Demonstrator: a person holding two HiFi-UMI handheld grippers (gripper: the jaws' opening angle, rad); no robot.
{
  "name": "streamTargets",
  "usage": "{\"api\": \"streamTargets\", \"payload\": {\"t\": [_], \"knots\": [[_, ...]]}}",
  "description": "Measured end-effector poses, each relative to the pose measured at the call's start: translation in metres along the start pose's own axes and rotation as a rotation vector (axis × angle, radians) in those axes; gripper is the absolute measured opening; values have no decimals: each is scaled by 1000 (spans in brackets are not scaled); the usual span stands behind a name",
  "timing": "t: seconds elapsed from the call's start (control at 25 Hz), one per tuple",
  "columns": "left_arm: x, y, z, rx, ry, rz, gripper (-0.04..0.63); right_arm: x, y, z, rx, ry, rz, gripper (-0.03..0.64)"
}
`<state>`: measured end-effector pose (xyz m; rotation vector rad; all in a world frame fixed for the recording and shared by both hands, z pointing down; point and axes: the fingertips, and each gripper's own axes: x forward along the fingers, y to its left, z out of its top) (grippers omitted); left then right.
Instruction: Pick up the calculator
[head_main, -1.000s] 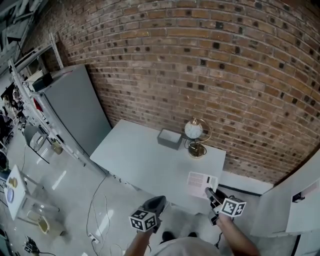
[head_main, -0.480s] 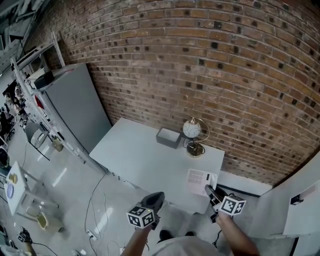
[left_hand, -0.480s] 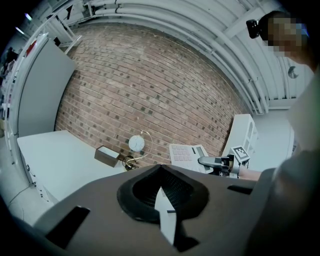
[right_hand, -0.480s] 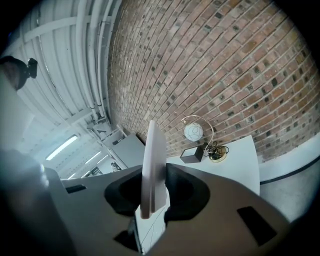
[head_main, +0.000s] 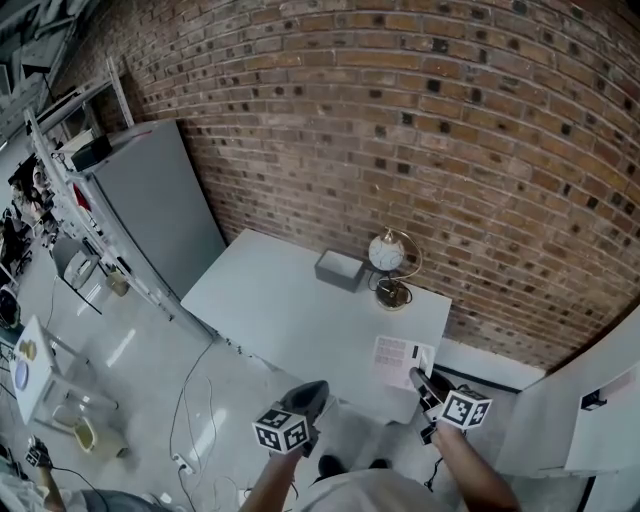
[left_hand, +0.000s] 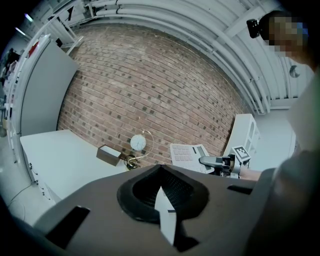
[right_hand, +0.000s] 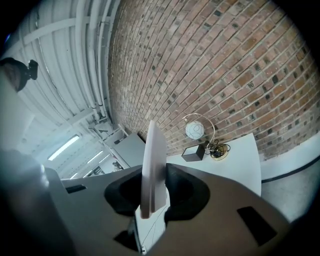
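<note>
Calculator (head_main: 403, 358): a flat white one, clamped in the right gripper (head_main: 422, 384) at the near right corner of the pale table (head_main: 290, 310). In the right gripper view it stands edge-on between the two dark pads, which press on both of its faces, and it sticks up past the jaw tips. From the left gripper view its keypad face is turned toward that camera and it shows against the brick wall (head_main: 400, 120), with the right gripper's jaw reaching in from the right. The left gripper (head_main: 308, 398) hangs off the table's near edge, left of the right one; its jaw tips meet and nothing is between them. Farther back on the table, a small white globe on a gold arc stand (head_main: 386, 255) stands just beside a grey box (head_main: 340, 270), both near the wall. A grey cabinet (head_main: 150, 210) stands to the table's left.
</note>
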<state>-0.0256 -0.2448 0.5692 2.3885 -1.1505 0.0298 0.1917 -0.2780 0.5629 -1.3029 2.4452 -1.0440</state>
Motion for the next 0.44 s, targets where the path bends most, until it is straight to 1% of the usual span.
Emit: {"api": "streamTargets", "payload": {"t": [0.44], "knots": [[2,1,0,-4,1,-1,14,4,1,-3,12,10,11,109]]}}
